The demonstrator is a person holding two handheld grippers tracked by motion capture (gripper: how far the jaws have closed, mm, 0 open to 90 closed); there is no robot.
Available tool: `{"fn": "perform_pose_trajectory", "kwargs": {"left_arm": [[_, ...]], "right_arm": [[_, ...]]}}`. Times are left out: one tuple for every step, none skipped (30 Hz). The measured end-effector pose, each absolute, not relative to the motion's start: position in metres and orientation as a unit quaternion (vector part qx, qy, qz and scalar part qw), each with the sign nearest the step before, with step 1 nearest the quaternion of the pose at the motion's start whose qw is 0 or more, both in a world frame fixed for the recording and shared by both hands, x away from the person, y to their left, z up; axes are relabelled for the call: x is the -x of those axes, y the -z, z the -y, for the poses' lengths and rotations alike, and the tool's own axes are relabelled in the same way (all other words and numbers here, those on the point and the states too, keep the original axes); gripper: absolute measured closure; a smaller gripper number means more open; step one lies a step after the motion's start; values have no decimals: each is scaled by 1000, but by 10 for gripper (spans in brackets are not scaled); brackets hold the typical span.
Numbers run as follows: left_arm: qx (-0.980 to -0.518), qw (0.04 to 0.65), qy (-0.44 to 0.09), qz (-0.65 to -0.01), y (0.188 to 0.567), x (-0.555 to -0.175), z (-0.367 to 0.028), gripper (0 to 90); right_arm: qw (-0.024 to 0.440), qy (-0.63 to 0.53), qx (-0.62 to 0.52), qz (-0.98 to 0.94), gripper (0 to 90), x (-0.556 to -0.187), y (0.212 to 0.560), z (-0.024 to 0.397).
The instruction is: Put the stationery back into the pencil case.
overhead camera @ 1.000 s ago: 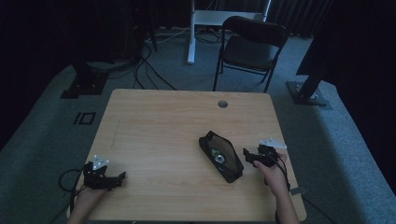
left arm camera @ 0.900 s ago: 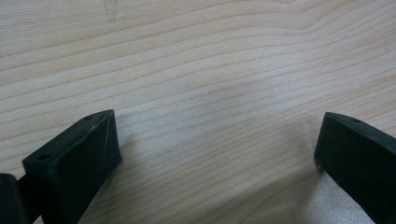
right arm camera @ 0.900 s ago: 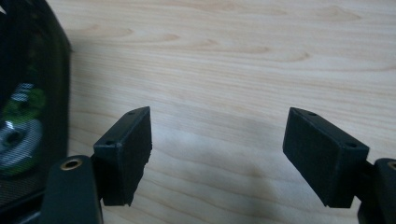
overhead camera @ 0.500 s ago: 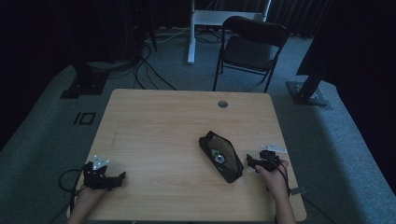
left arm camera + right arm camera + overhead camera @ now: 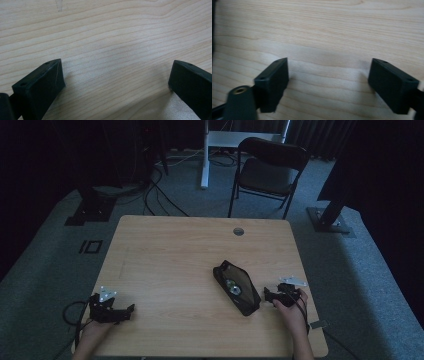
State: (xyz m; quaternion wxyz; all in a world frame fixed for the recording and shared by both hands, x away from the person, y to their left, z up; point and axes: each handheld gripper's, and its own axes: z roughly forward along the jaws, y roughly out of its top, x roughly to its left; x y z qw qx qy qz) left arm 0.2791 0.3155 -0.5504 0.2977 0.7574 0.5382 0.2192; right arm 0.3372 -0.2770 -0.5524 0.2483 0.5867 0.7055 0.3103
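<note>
A black zip pouch (image 5: 236, 288) lies open on the wooden table (image 5: 175, 255), right of centre, with a small shiny thing inside it. My right gripper (image 5: 267, 295) rests on the table just right of the pouch and points at its near end. Its jaws have just been opening. In the right gripper view they (image 5: 328, 82) stand wide apart over bare wood, with nothing between them. My left gripper (image 5: 131, 310) rests at the near left of the table, far from the pouch. It (image 5: 116, 82) is open too, with only wood grain between its jaws.
A round cable hole (image 5: 238, 231) sits near the table's far edge. Behind the table stands a dark folding chair (image 5: 270, 167), and cables (image 5: 165, 185) run over the grey floor. A small grey tag (image 5: 318, 324) lies by the table's near right edge.
My right gripper has slipped a little toward the near edge beside the pouch. The left gripper has kept still.
</note>
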Motion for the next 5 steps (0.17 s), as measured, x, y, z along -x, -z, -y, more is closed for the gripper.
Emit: {"fn": "perform_pose_trajectory", "kwargs": {"left_arm": [[-757, 298, -219, -538, 550, -279, -316, 2], [-757, 298, -219, -538, 550, -279, -315, 2], [-757, 298, -219, -538, 550, -279, -316, 1], [-757, 298, -219, -538, 550, -279, -315, 2], [-757, 298, -219, -538, 550, -279, -315, 2]], "right_arm": [[248, -310, -586, -706, 138, -337, 552, 277], [248, -310, -586, -707, 137, -337, 552, 277], [248, -310, -586, -707, 137, -337, 552, 277], [248, -309, -586, -707, 136, -337, 552, 277], [248, -310, -585, -707, 136, -337, 552, 277]]}}
